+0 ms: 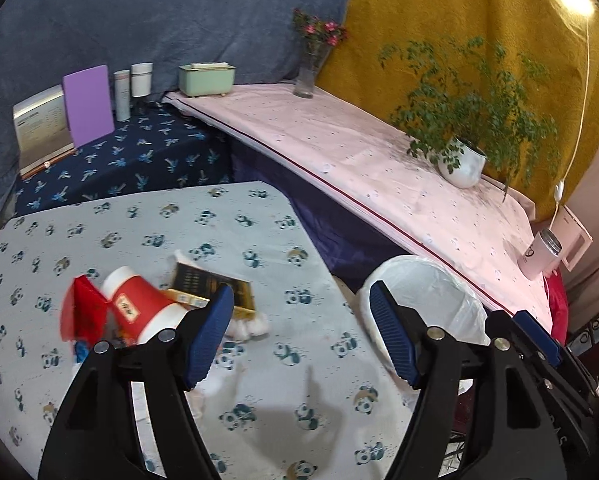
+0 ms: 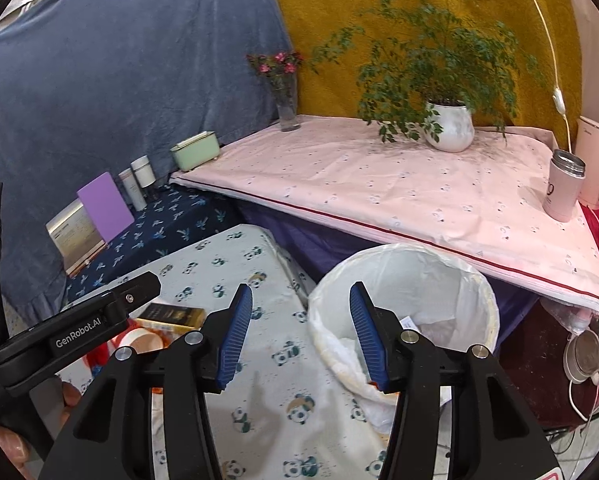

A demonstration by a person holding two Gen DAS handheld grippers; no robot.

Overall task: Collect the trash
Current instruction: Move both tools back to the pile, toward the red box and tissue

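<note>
On the panda-print table (image 1: 147,224) lies a heap of trash: a red and white paper cup (image 1: 139,304) on its side, a red wrapper (image 1: 83,312), a black and gold box (image 1: 203,280) and white cotton balls (image 1: 253,326). My left gripper (image 1: 301,300) hovers open and empty just right of the heap. A bin with a white liner (image 2: 403,272) stands off the table's right edge, with some trash at its bottom. My right gripper (image 2: 301,296) is open and empty over the bin's near-left rim. The box (image 2: 171,314) and cup (image 2: 143,338) also show behind the left gripper's body (image 2: 99,320).
A pink-covered shelf (image 2: 379,184) behind the bin carries a potted plant (image 2: 447,124), a flower vase (image 2: 287,108), a pink tumbler (image 2: 563,188) and a kettle (image 2: 595,160). A dark blue surface (image 1: 139,160) holds a green box, jars, a purple card and a calendar.
</note>
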